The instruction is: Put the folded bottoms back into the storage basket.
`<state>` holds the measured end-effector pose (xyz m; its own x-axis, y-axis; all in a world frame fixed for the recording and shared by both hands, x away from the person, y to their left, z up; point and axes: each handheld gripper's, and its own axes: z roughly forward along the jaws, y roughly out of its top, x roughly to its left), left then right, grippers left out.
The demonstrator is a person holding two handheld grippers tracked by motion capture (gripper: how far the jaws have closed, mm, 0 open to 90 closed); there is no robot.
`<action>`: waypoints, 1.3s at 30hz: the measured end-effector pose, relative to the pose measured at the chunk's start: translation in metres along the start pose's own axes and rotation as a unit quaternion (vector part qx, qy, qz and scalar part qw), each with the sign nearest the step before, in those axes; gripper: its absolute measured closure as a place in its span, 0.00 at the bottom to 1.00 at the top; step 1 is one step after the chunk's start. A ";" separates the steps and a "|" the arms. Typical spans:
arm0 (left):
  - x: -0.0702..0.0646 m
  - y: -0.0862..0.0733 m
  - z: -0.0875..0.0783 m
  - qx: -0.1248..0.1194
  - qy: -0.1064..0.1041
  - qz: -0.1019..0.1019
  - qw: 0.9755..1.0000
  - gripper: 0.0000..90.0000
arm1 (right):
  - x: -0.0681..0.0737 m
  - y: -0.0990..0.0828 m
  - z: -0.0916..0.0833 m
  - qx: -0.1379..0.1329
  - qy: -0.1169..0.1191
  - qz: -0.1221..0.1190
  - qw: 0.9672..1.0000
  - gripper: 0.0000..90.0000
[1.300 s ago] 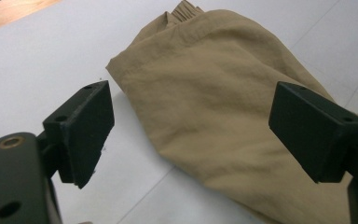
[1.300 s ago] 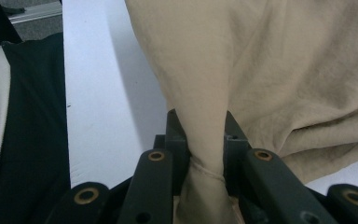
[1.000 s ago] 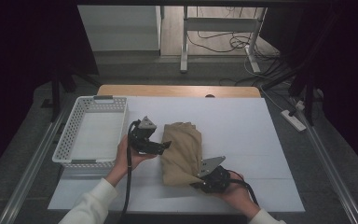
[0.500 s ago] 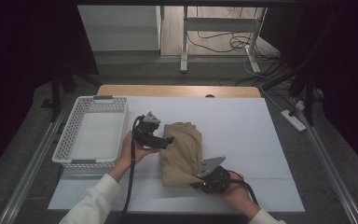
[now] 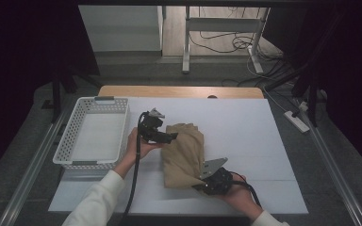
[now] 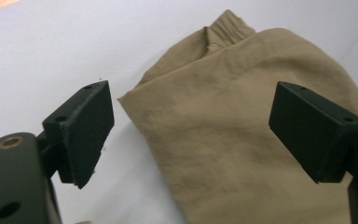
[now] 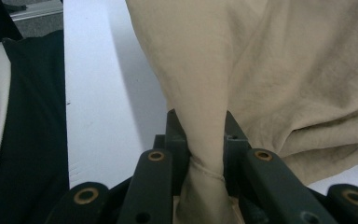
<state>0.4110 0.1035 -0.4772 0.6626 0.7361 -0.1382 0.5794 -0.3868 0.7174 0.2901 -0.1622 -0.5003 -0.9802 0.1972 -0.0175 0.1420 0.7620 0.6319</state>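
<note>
On the white-covered table (image 5: pixel 245 127), a folded tan cloth garment with an elastic waistband (image 5: pixel 184 153) is lying near the middle, just right of the empty white perforated plastic basket (image 5: pixel 93 136). The work in hand looks like folding this garment and perhaps stowing it in the basket. As far as the pictures show, the folding is well along: the cloth is already gathered into a compact, layered bundle, but it is not yet in the basket, and both grippers are at the garment.

The right gripper (image 5: pixel 206 181) is sitting at the near corner of the bundle, and in the right gripper view its jaws are pinched tight on a bunched fold of the tan fabric (image 7: pixel 205 154). The left gripper (image 5: pixel 167 138) is hovering at the garment's far left edge; in the left gripper view its jaws are standing wide apart, holding nothing, with the cloth's edge (image 6: pixel 233 140) lying between and below them.

Compared with the picture from a second ago, the left gripper is sitting slightly farther up the table and closer to the waistband end, while the right gripper and the bundle are lying much as they were. What seems left is for the left gripper to take hold, so that the bundle can be lifted or given a last fold.
</note>
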 end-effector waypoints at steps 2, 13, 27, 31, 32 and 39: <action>0.002 0.000 0.002 0.001 0.001 -0.002 1.000 0.16 | 0.000 0.000 0.000 0.000 -0.001 0.000 1.000 0.86; 0.007 0.000 0.013 0.019 0.005 -0.002 1.000 0.15 | 0.001 0.000 0.001 0.003 -0.001 -0.002 1.000 0.86; 0.014 -0.002 0.037 0.051 -0.007 -0.008 0.999 0.13 | 0.001 0.000 0.003 0.002 -0.002 -0.002 1.000 0.86; 0.017 -0.004 0.039 0.063 -0.012 -0.006 0.998 0.11 | 0.001 -0.001 0.002 0.002 -0.001 -0.001 1.000 0.86; 0.017 -0.005 0.040 0.070 -0.012 -0.004 0.997 0.10 | 0.001 -0.001 0.002 0.002 -0.002 -0.001 1.000 0.86; 0.015 -0.007 0.047 0.080 -0.020 0.001 0.997 0.09 | 0.001 -0.001 0.003 0.003 0.000 -0.002 1.000 0.86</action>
<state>0.4392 0.0911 -0.5162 0.6799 0.7141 -0.1671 0.6448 -0.4735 0.6000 0.2890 -0.1611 -0.5031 -0.9806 0.1947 -0.0204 0.1391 0.7661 0.6275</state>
